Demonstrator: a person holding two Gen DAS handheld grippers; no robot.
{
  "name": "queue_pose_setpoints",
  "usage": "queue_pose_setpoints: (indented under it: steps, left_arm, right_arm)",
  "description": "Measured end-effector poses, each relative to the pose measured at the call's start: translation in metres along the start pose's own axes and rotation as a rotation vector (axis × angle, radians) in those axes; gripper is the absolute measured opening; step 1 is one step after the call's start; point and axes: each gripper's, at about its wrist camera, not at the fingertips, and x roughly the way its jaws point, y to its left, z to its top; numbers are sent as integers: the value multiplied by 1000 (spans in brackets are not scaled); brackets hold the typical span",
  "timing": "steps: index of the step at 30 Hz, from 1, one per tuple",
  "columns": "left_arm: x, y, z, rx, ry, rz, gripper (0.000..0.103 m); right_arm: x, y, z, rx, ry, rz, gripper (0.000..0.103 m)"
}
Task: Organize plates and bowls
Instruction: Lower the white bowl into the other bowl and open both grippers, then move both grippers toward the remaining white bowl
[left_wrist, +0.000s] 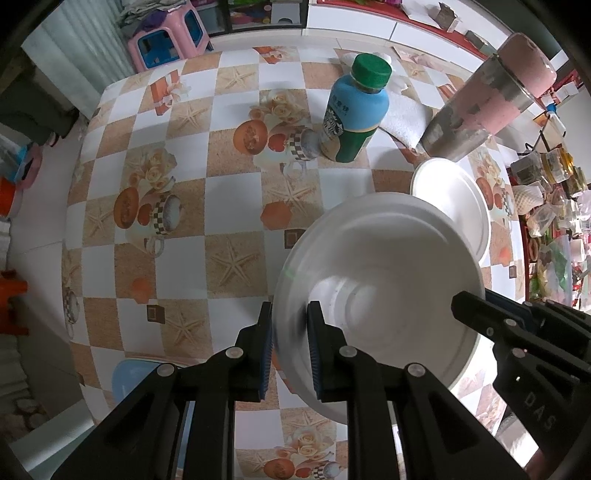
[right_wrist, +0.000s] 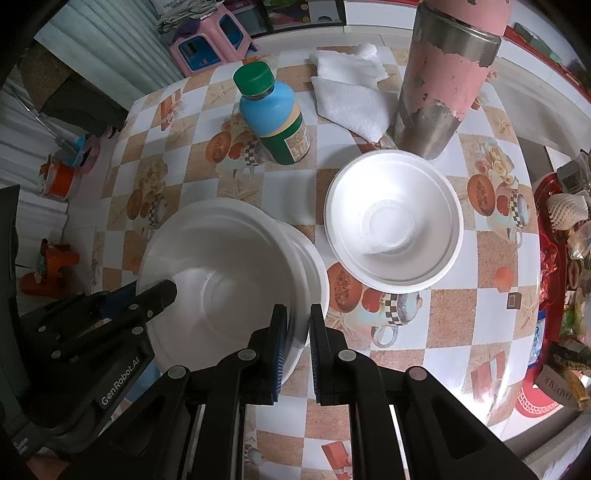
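Observation:
A stack of white foam bowls (left_wrist: 380, 280) is held between both grippers above the checked tablecloth; it also shows in the right wrist view (right_wrist: 221, 269). My left gripper (left_wrist: 290, 347) is shut on the stack's left rim, tilting the top bowl. My right gripper (right_wrist: 298, 345) is shut on the stack's right rim. The right gripper's finger shows at the bowl's far rim in the left wrist view (left_wrist: 476, 306). A single white foam bowl (right_wrist: 393, 221) sits on the table to the right, also in the left wrist view (left_wrist: 454, 199).
A blue bottle with a green cap (right_wrist: 273, 114), a folded white cloth (right_wrist: 351, 92) and a tall pink and steel tumbler (right_wrist: 443, 77) stand at the back of the table (left_wrist: 184, 221). Cluttered goods (right_wrist: 569, 229) lie right of the table. A pink stool (left_wrist: 170, 37) stands beyond.

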Motion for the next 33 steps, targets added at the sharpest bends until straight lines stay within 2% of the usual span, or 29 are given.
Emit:
queue_pose_setpoints:
  steps: [12, 13, 15, 17, 18, 19, 20, 21, 27, 30, 33]
  left_arm:
    - [4, 4, 2, -17, 6, 14, 21]
    - [4, 5, 2, -19, 6, 20, 28]
    - [2, 9, 1, -31, 2, 27, 56]
    - [-2, 13, -1, -40, -13, 28, 58]
    - [-4, 14, -3, -42, -14, 24, 58]
    - [-6, 16, -4, -46, -15, 18, 58]
    - [-8, 17, -7, -49, -17, 10, 58]
    - [-11, 16, -9, -48, -20, 5, 58]
    - [-34, 4, -30, -14, -51, -28, 58]
    - [-45, -4, -43, -6, -55, -47, 59]
    - [-50, -14, -54, 13, -49, -57, 60]
  right_arm:
    - [3, -2, 3, 15, 11, 11, 14]
    - [3, -2, 3, 14, 11, 10, 14]
    - [2, -2, 5, 11, 9, -1, 14]
    - [1, -5, 5, 26, 9, -11, 17]
    - [-1, -8, 5, 37, 6, -17, 30]
    - [-3, -11, 3, 49, -2, -20, 58]
    - [-8, -15, 1, 62, -19, -29, 71]
    - [-13, -17, -3, 70, -44, -43, 78]
    - [-36, -23, -28, 63, -83, -66, 78]
    - [-49, -31, -49, 100, -81, -49, 78]
    - [-57, -37, -71, 130, -65, -69, 78]
